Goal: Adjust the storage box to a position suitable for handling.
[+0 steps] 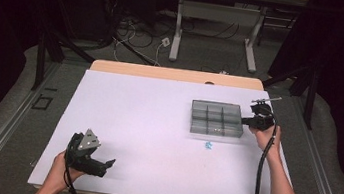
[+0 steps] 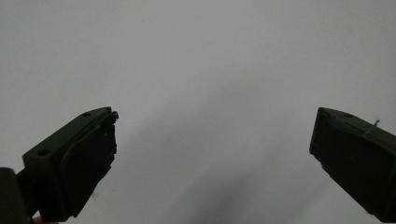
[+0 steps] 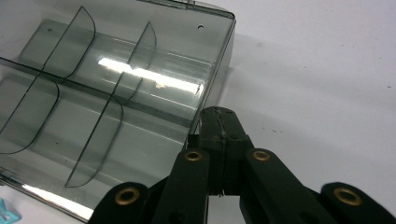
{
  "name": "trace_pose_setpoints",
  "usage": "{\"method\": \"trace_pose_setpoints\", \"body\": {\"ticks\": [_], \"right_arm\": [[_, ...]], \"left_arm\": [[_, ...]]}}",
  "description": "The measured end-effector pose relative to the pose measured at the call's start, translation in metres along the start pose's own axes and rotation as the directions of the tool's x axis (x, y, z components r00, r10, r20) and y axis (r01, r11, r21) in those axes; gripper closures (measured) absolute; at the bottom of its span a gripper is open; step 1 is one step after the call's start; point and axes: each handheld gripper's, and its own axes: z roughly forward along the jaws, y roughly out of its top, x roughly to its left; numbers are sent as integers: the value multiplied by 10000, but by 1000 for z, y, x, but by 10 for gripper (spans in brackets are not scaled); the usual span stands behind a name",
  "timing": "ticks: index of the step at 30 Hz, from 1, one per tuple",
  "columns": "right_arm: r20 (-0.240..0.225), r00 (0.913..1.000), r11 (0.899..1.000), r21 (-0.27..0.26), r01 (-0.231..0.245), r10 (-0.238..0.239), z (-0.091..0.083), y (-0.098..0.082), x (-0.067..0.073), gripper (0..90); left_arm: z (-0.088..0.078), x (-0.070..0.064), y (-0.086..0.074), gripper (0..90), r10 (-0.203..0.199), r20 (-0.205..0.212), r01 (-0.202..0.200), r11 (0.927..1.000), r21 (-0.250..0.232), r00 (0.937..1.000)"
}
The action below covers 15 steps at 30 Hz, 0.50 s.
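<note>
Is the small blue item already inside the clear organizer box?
No, the small blue item lies on the white table, just in front of the clear organizer box.

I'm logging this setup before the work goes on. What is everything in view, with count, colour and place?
Compartment box: one, clear smoky grey, six compartments, on the right half of the table; its right wall is at the right gripper's tips.
Small clip-like piece: one, light blue, on the table just in front of the box; too small to tell more.
Table: one, white top with a wooden strip along the far edge.
Second table: one, grey legs, on the floor beyond.
Cables: several, black and white, on the floor beyond.
Left gripper: one, black, near-left of the table, jaws wide apart, nothing between them.
Right gripper: one, black, jaws shut, at the box's right wall.
</note>
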Motion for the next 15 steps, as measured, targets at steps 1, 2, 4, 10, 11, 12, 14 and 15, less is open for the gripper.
{"method": "trace_pose_setpoints", "body": {"ticks": [1, 2, 4, 10, 11, 12, 14, 15], "right_arm": [[-58, 9999, 10000, -18, -93, 93, 1, 0, 2, 900], [-15, 9999, 9999, -7, -122, 122, 1, 0, 4, 900], [-96, 9999, 10000, -62, -76, 75, 1, 1, 7, 900], [-170, 9998, 9999, 60, 143, -142, 1, 3, 16, 900], [-141, 9997, 9998, 100, 186, -184, 1, 2, 16, 900], [-180, 9997, 9998, 125, 184, -181, 1, 2, 16, 900], [-226, 9997, 9998, 196, 96, -91, 1, 1, 16, 900], [-207, 9998, 9998, 187, 71, -67, 1, 1, 16, 900]], "left_arm": [[0, 0, 0, 4, -22, 9, 22, 10000, 7, 10000], [0, 0, 0, 4, -22, 18, 22, 10000, 17, 10000], [0, 0, 0, 4, -27, 8, 27, 10000, 6, 10000], [0, 0, -1, 4, -42, -28, 42, 10000, -41, 10000], [-1, 0, -1, 4, -3, -1, 3, 10000, 3, 10000], [-1, 0, -1, 4, -13, 24, 13, 10000, 19, 10000], [-1, 0, -1, 4, -10, -55, 10, 10000, 6, 10000], [0, 0, -1, 4, -12, -85, 12, 10000, -28, 10000]]}}
